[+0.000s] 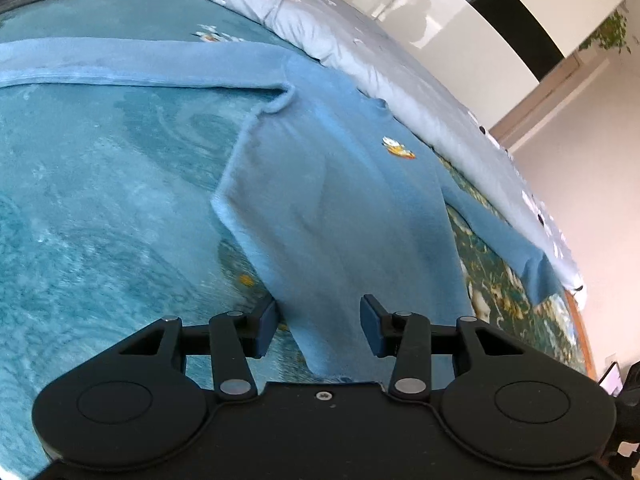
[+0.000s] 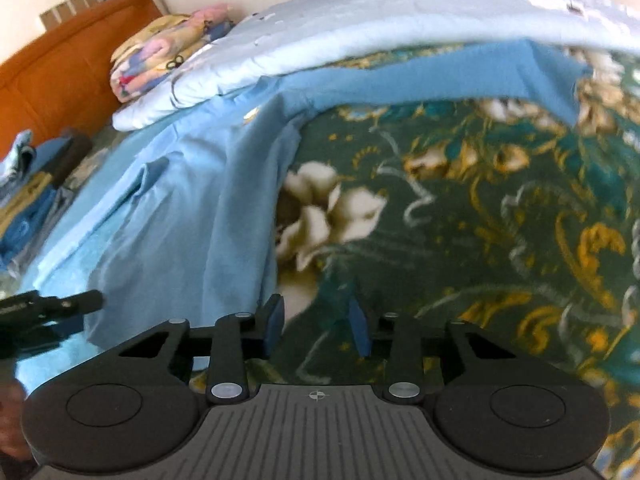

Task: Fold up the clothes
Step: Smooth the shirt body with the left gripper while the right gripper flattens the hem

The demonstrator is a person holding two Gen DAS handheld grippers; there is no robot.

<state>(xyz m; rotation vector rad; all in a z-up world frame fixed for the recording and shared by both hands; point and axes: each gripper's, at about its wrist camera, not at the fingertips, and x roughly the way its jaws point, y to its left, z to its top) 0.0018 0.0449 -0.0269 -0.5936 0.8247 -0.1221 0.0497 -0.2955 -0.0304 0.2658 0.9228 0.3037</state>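
You had no readable text, label, brand or number in either view; the sweater's (image 1: 340, 184) small emblem (image 1: 398, 148) carried no legible lettering.

blue shirt (image 1: 332, 200) hem hidden behind gripper body, floral blanket (image 2: 480, 220) motion-blurred

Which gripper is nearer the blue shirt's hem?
Left. The left gripper has the blue shirt hem lying between its parted fingers. The right gripper hovers over the floral blanket, just beside the shirt's side edge.
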